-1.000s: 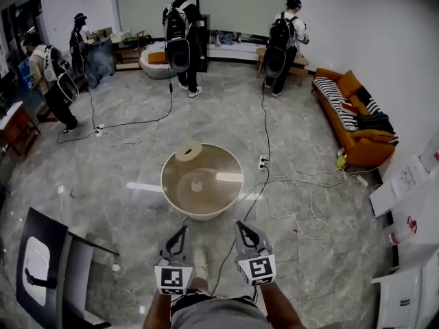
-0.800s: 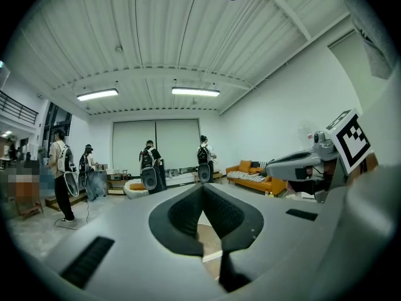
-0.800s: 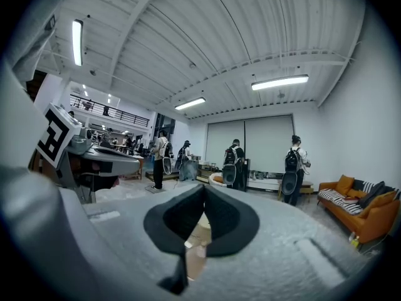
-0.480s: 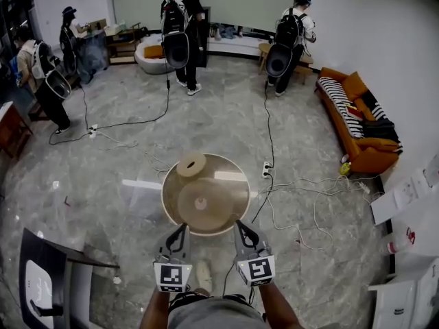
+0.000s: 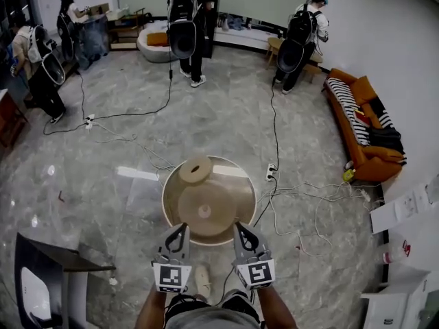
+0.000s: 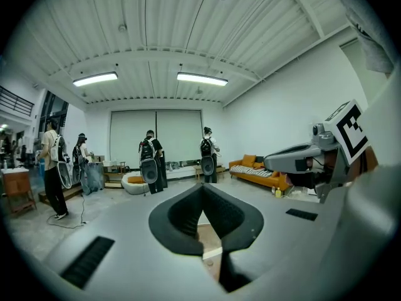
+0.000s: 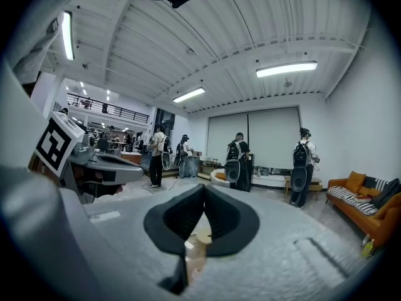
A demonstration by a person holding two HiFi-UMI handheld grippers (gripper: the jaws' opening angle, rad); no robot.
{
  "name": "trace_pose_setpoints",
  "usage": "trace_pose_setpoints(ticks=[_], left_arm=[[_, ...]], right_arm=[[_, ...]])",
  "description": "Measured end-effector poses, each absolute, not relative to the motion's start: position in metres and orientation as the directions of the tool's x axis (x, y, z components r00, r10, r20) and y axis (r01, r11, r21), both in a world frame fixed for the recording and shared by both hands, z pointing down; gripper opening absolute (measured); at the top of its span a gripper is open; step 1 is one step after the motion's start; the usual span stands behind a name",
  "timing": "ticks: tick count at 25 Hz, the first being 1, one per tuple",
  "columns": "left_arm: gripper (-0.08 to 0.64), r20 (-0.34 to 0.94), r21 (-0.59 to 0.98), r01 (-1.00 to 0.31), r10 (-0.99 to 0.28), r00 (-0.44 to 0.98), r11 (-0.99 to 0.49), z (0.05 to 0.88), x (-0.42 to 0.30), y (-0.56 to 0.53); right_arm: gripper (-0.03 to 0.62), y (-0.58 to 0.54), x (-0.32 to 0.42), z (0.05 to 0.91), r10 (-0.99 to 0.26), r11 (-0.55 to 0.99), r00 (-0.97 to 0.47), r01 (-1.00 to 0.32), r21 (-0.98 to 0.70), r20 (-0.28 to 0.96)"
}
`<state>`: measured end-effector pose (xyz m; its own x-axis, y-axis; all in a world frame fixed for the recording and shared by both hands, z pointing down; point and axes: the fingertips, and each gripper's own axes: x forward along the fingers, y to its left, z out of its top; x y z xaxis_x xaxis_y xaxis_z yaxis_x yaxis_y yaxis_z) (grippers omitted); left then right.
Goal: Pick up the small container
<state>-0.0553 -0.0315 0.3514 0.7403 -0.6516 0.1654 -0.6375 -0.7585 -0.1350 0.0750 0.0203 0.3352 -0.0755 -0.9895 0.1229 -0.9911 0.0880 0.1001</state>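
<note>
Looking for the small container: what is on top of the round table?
A tan round container sits near the round table's far-left rim. The left gripper and right gripper cover the near edge, so that part is unseen.

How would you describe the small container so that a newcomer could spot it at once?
On the grey marble floor stands one round tan table. The small container sits near the middle of its top, a low pale shape, far smaller than the flat disc lying by the table's far left edge.

Marble floor [image 5: 103,190]; orange sofa [image 5: 375,166]
</note>
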Motion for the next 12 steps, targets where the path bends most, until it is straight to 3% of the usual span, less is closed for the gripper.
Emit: trace_pose_setpoints(ticks=[9,12], left_arm=[[0.017,0.216,-0.107,-0.674,-0.679,0.702,-0.731,0.421,-0.040,-0.095],[0.017,0.229,-0.028,-0.729,-0.714,0.662,-0.684,0.450,-0.033,-0.116]], right_arm=[[0.000,-0.061,0.086,0.410,-0.971,0.175,-0.160,-0.982,0.076,0.176],[0.000,-0.087,0.085,0.448,-0.955,0.229,-0.213,-0.972,0.058,0.208]])
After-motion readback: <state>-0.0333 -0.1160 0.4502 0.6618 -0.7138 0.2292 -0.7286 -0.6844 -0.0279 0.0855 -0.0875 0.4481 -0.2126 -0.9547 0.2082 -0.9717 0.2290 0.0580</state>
